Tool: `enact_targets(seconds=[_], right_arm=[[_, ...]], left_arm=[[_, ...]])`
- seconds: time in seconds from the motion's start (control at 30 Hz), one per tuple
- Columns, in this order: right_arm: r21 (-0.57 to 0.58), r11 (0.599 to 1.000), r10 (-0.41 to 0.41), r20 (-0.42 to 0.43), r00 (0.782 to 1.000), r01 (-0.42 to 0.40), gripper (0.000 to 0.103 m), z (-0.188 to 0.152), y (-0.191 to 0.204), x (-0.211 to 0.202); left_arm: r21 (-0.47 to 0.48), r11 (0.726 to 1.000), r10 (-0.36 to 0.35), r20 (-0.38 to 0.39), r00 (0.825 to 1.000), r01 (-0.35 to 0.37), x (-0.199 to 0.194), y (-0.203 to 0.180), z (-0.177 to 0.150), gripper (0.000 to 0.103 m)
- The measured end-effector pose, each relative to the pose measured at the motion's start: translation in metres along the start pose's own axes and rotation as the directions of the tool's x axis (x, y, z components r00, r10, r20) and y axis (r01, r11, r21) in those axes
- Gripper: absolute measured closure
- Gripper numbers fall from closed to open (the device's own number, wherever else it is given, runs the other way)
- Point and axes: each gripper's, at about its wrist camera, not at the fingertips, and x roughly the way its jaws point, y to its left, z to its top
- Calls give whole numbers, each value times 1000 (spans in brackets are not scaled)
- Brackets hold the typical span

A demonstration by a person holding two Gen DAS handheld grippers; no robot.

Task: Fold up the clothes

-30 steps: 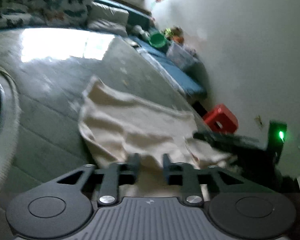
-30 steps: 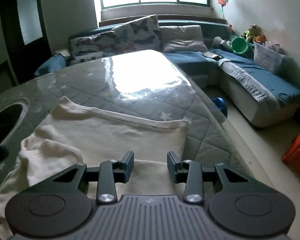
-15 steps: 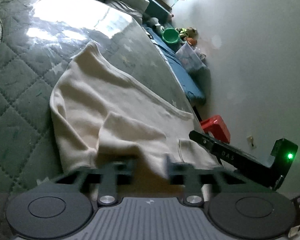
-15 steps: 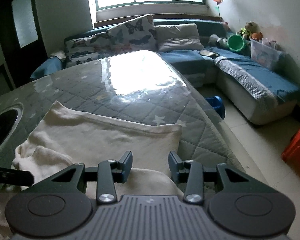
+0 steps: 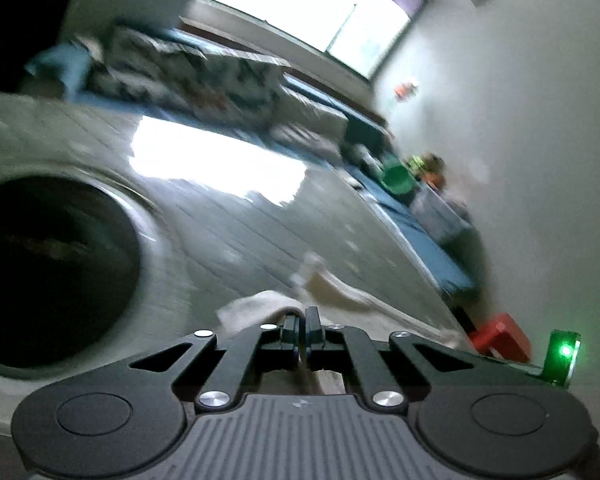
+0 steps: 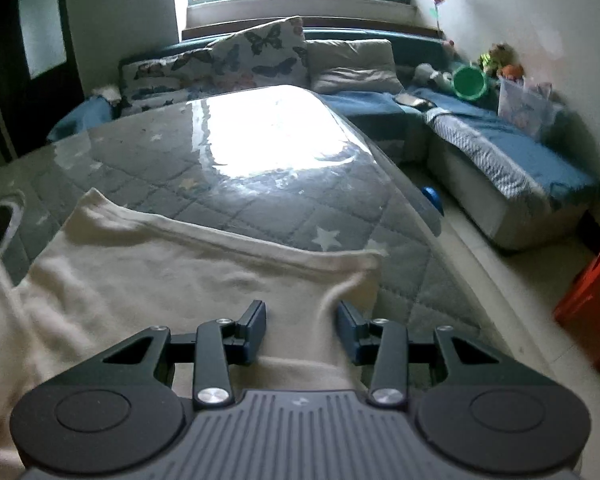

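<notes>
Left gripper [image 5: 301, 322]: fingers closed on a fold of the cream garment [image 6: 188, 276] (lying on the quilted tabletop [image 6: 284, 216]). Right gripper [image 6: 302, 320]: fingers open above the garment.

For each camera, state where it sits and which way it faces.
Left wrist: on the left gripper, tilted, facing the table and window wall; jaws shut on cream garment.
Right wrist: on the right gripper, facing across the garment toward the sofa; jaws apart over the cloth.
Shared: garment, table, sofa, green bucket, red stool.
</notes>
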Motion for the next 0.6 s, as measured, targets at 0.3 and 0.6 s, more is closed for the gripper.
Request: enact_targets(seconds=[0.3, 0.6], right_arm=[[-80, 997, 9, -26, 1000, -11, 62, 24, 33, 18], [-239, 950, 190, -67, 979, -201, 63, 37, 123, 34]], left_arm=[[-65, 986, 160, 98, 982, -154, -68, 66, -9, 100], [-114, 974, 210, 108, 972, -198, -95, 102, -19, 100]])
